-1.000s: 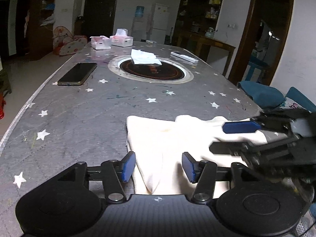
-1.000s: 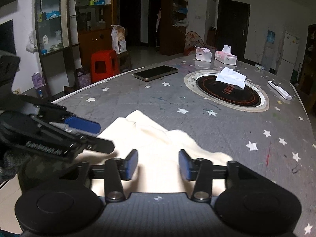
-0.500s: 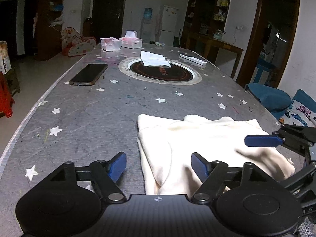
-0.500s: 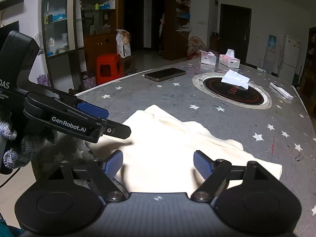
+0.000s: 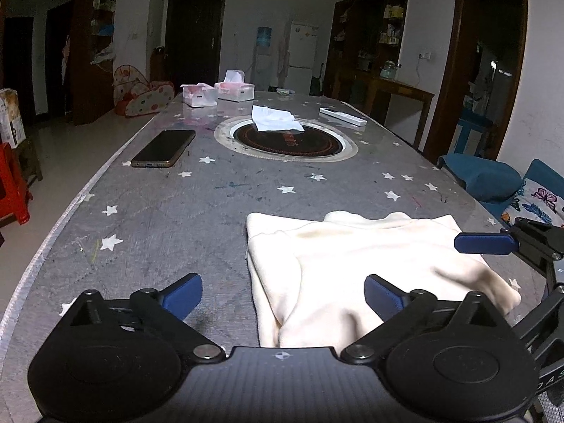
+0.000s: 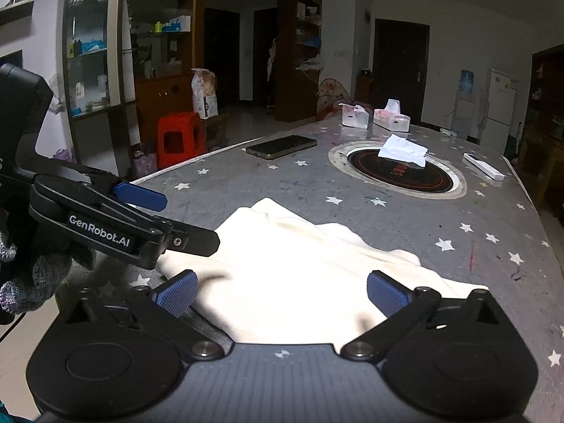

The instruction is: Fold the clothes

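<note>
- A cream-coloured folded cloth garment (image 5: 352, 264) is seen lying flat on the near end of the grey star-patterned table (image 5: 176, 218), at the 6 o'clock end of the tabletop in both wrist views (image 6: 299, 271).
- The left gripper (image 5: 283, 292) is held with its blue-padded fingers spread wide, one on each side of the garment's near left edge; nothing is gripped between them.
- The right gripper (image 6: 282, 290) is likewise spread wide above the garment's near edge, and nothing is held.
- Each gripper is visible in the other's view: the right at 3 o'clock (image 5: 493, 243), the left at 9 o'clock (image 6: 148, 211).
- A dark rectangular smartphone (image 5: 164, 148) is placed at about 10 o'clock from the garment, well apart from it.
- A round black inset hob with a pale ring (image 5: 285, 139) is set at 12 o'clock, with a crumpled white tissue (image 5: 276, 118) lying on its far edge.
- Two pink-and-white tissue boxes (image 5: 218, 92) are stood at the far end, and a white slim bar-shaped object (image 5: 342, 117) is laid at 1 o'clock.
</note>
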The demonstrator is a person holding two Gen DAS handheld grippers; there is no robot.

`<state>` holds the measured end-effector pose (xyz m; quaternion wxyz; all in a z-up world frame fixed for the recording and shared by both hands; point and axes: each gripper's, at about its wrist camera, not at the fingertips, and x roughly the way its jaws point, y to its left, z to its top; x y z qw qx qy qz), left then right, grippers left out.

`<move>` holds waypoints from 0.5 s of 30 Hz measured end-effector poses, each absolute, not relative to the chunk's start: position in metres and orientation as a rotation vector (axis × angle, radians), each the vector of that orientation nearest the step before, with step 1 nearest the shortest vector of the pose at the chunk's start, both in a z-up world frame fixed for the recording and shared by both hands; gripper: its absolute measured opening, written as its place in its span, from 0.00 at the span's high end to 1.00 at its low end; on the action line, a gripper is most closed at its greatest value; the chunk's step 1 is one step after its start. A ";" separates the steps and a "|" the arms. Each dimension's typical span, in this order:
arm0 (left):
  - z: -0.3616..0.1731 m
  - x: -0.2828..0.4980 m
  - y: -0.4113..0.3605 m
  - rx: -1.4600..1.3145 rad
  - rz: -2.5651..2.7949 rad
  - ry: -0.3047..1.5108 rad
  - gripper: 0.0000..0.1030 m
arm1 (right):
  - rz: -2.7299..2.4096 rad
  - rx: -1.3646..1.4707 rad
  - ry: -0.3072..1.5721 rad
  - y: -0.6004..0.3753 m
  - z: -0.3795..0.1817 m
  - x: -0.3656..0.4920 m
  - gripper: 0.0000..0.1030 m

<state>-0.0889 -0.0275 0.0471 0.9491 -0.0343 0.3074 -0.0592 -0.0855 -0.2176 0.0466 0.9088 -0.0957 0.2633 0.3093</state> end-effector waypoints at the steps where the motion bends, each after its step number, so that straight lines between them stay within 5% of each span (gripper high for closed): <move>1: 0.048 -0.090 -0.028 -0.069 -0.120 0.622 0.00 | 0.633 -0.195 0.536 -0.218 0.047 -0.087 0.00; 15: 0.048 -0.100 -0.038 -0.074 -0.106 0.610 0.00 | 0.622 -0.200 0.458 -0.221 0.043 -0.104 0.00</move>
